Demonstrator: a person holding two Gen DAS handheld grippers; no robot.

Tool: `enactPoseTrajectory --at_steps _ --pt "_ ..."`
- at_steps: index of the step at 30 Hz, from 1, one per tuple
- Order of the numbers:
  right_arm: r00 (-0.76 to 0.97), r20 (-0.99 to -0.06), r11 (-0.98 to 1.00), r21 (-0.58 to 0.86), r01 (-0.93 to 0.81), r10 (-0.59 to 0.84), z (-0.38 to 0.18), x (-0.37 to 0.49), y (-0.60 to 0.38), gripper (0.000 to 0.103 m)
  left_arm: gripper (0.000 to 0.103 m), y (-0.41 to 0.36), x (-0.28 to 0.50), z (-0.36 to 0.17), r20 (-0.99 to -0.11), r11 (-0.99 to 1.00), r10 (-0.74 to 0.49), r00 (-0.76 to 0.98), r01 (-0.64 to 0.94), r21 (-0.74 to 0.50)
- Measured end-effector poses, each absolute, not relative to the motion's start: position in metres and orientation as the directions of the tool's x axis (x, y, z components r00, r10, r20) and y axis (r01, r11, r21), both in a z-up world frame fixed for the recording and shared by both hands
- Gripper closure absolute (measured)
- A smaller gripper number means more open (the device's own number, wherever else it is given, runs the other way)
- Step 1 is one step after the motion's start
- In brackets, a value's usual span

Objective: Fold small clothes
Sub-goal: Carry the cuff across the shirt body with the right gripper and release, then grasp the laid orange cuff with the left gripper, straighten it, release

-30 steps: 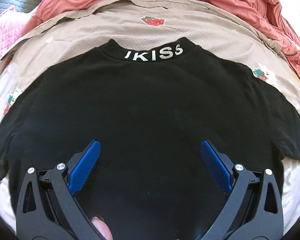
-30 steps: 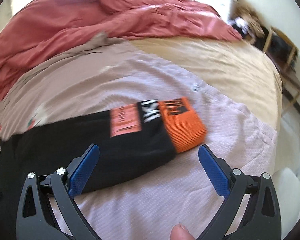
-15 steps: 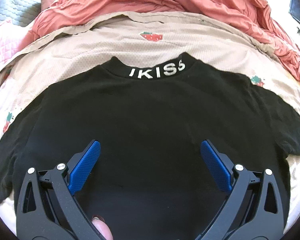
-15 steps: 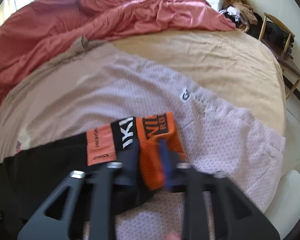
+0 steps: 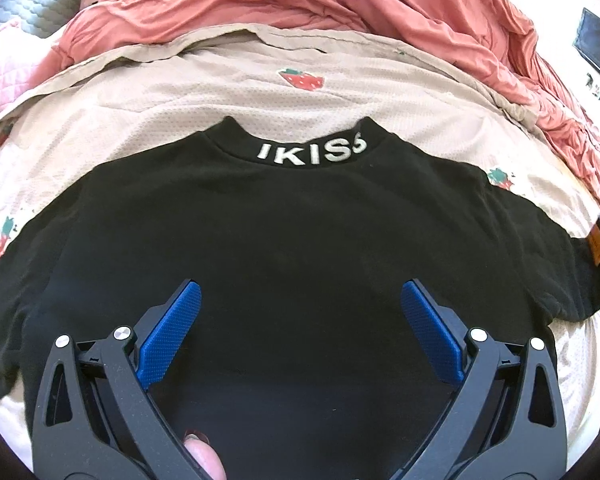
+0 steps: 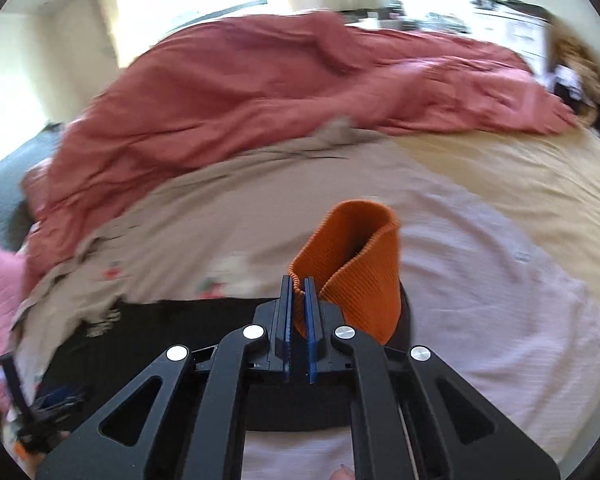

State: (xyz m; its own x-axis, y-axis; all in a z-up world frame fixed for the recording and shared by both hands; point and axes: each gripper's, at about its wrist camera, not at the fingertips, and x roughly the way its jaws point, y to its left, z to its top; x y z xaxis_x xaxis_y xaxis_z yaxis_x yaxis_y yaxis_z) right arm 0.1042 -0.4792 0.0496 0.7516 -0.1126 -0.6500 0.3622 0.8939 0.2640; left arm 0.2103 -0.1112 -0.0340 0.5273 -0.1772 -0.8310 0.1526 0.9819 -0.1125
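My left gripper (image 5: 300, 300) stands wide over the black shirt (image 5: 300, 248), holding nothing. Only the right view shows my right gripper (image 6: 299, 292) pinched tight on the shirt's orange cuff (image 6: 352, 264) — lifted just ahead of it. Farther off lies the red blanket (image 6: 280, 92).

In the right wrist view the whole background is smeared by motion: the red duvet (image 6: 284, 92), the furniture along the upper right edge and the small prints on the beige sheet (image 6: 228, 216) cannot be made out. The black shirt (image 6: 172, 320) is mostly hidden behind the gripper's frame at lower centre. In the left wrist view the shirt's hem is cut off at the bottom and its orange-tagged sleeve (image 5: 598, 248) at the right edge.
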Motion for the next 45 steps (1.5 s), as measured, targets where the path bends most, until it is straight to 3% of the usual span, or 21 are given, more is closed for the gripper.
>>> enactPoseTrajectory --at_steps 7,14,18,21,25,27,29,32,34,38,41,45 --pt "0.749 -0.646 0.942 0.322 0.094 0.146 0.058 0.162 -0.365 0.098 0.009 -0.089 0.219 -0.034 -0.83 0.984 -0.181 0.527 0.104 -0.148" --pt "0.671 -0.679 0.934 0.353 -0.057 0.298 0.037 0.202 -0.277 0.098 0.009 -0.071 0.229 -0.044 -0.852 0.984 -0.176 0.493 0.076 -0.16" --pt "0.602 -0.674 0.888 0.439 -0.139 0.428 0.026 0.215 -0.248 0.094 0.009 -0.06 0.235 -0.05 -0.86 0.98 -0.197 0.47 0.063 -0.19" --pt "0.595 -0.641 0.859 0.478 -0.184 0.484 0.033 0.213 -0.244 0.072 0.009 -0.057 0.236 -0.05 -0.854 0.974 -0.222 0.471 0.071 -0.214" --pt "0.661 -0.618 0.885 0.437 -0.161 0.426 0.047 0.203 -0.265 0.062 0.009 -0.067 0.234 -0.047 -0.816 0.943 -0.329 0.474 0.123 -0.309" --pt "0.68 -0.656 0.928 0.361 -0.096 0.326 0.044 0.196 -0.282 0.058 0.018 -0.078 0.234 -0.046 -0.791 0.913 -0.406 0.458 0.165 -0.373" --pt "0.675 -0.682 0.938 0.344 -0.046 0.283 0.034 0.187 -0.298 0.057 0.037 -0.093 0.233 -0.046 -0.772 0.883 -0.469 0.43 0.206 -0.422" --pt "0.667 -0.709 0.945 0.325 0.023 0.227 0.021 0.171 -0.321 0.057 0.054 -0.112 0.231 -0.054 -0.743 0.834 -0.552 0.378 0.236 -0.499" --pt "0.672 -0.714 0.944 0.324 0.066 0.198 0.016 0.16 -0.336 0.057 0.062 -0.121 0.228 -0.062 -0.744 0.828 -0.56 0.365 0.232 -0.51" --pt "0.691 -0.708 0.94 0.315 0.127 0.144 0.009 0.135 -0.356 0.057 0.087 -0.128 0.225 -0.065 -0.739 0.836 -0.549 0.392 0.232 -0.497" --pt "0.7 -0.7 0.933 0.329 0.147 0.137 0.006 0.12 -0.362 0.057 0.096 -0.137 0.219 -0.06 -0.735 0.847 -0.532 0.421 0.272 -0.457" --pt "0.7 -0.698 0.919 0.36 0.159 0.152 0.002 0.11 -0.366 0.057 0.097 -0.141 0.213 -0.05 -0.742 0.866 -0.496 0.45 0.311 -0.39"
